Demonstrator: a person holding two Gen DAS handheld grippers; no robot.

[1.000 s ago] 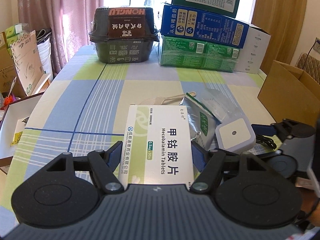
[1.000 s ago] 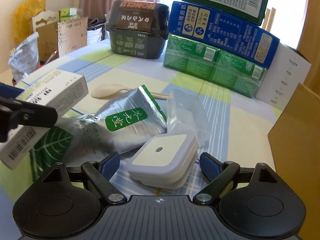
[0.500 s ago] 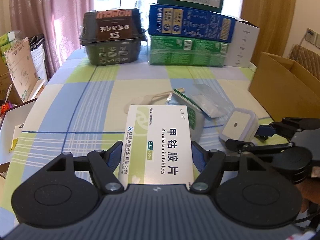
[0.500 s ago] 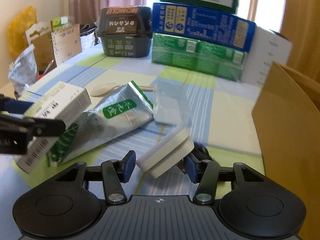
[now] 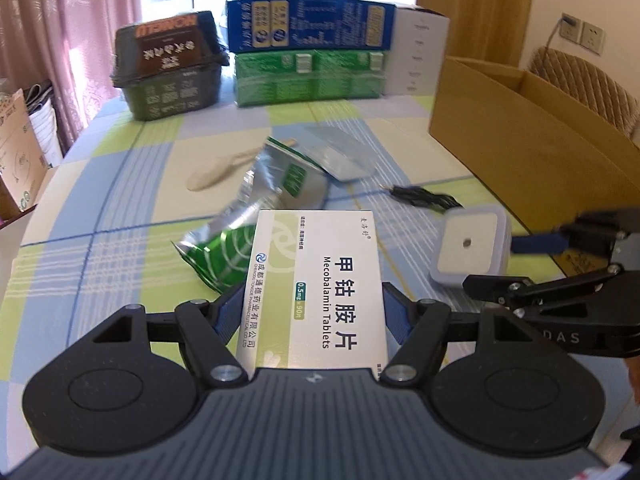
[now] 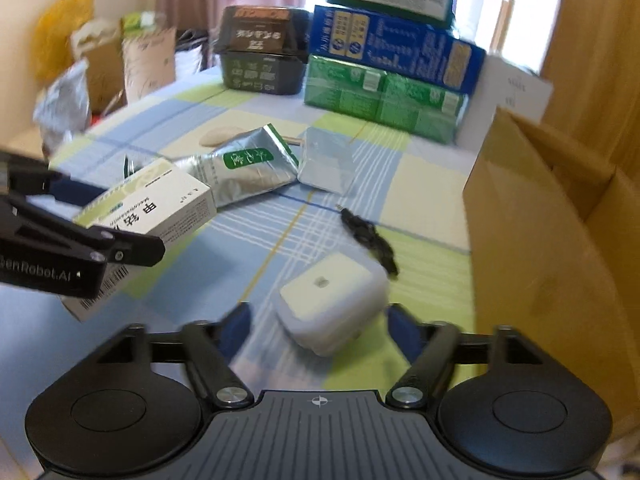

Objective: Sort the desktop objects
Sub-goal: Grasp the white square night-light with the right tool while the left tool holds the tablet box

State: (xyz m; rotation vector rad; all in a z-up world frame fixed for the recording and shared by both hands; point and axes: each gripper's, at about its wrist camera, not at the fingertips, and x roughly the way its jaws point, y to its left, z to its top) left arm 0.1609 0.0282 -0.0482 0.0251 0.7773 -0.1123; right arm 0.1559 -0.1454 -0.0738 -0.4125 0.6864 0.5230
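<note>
Two items lifted: my left gripper (image 5: 316,314) clamps the tablet box (image 5: 318,280), right gripper (image 6: 318,330) grips the white square device (image 6: 332,300). Foil pouch (image 6: 248,170), spoon (image 5: 216,170), black clip (image 6: 370,240) remain on the table (image 5: 100,200).

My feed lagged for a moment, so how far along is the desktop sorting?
Nothing visibly sorted yet. In hand: the left tongs clamp the Mecobalamin tablet box; the small white square device sits between the right tongs, their grip blurred. Left on the table: foil pouch, pale spoon, clear bag, black cable. Cardboard box waits at right.
</note>
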